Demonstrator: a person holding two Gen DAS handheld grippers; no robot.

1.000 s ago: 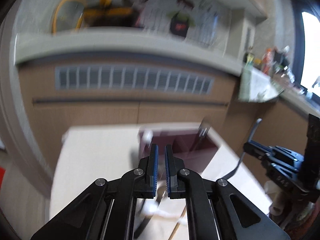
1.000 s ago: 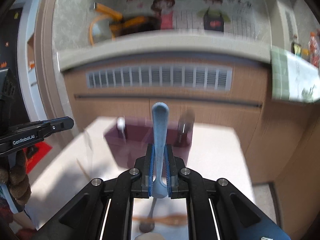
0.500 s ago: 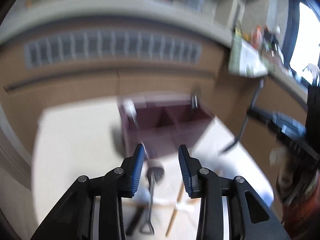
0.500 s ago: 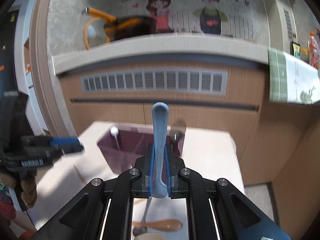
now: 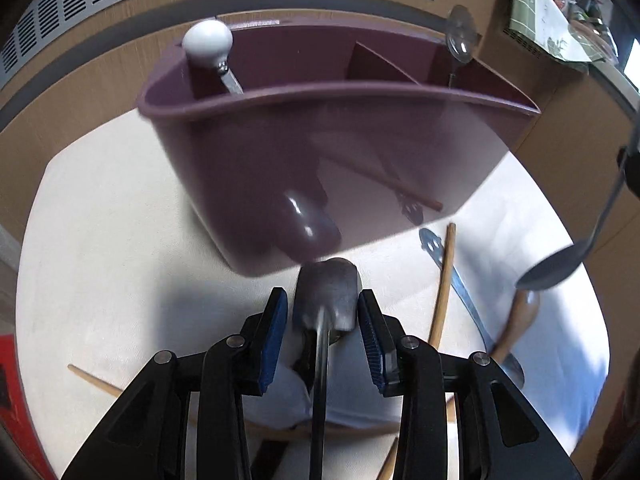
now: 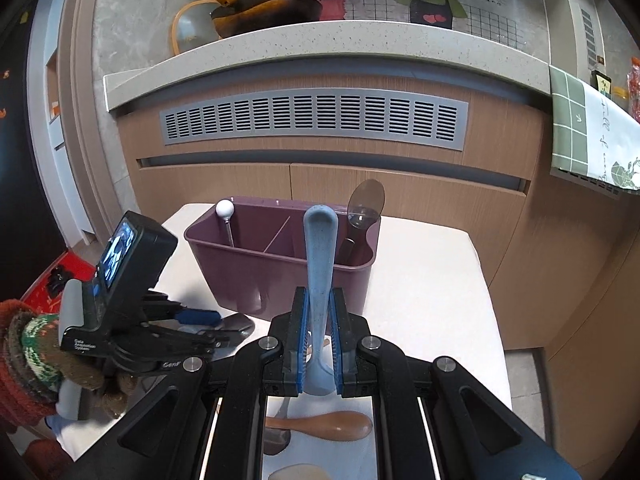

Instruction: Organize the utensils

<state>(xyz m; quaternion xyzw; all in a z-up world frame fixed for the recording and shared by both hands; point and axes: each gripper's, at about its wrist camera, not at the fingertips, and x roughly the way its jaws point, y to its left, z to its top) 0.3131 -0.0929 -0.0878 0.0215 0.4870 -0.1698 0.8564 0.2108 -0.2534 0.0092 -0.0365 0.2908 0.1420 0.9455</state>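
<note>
Left tool (image 5: 322,320) spread wide around metal spatula (image 5: 327,293), right tool (image 6: 318,342) clamped on blue spoon (image 6: 319,272), purple caddy (image 6: 280,276) behind

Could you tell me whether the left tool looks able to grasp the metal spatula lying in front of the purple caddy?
Probably yes: the left tool is open, its pads either side of the metal spatula, with nothing between them; the purple caddy stands just beyond.

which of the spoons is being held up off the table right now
The pale blue speckled plastic spoon, clamped upright in the right hand-held gripper. The brown wooden spoon lies flat on the table, and the dark translucent spoon stands in the purple caddy.
</note>
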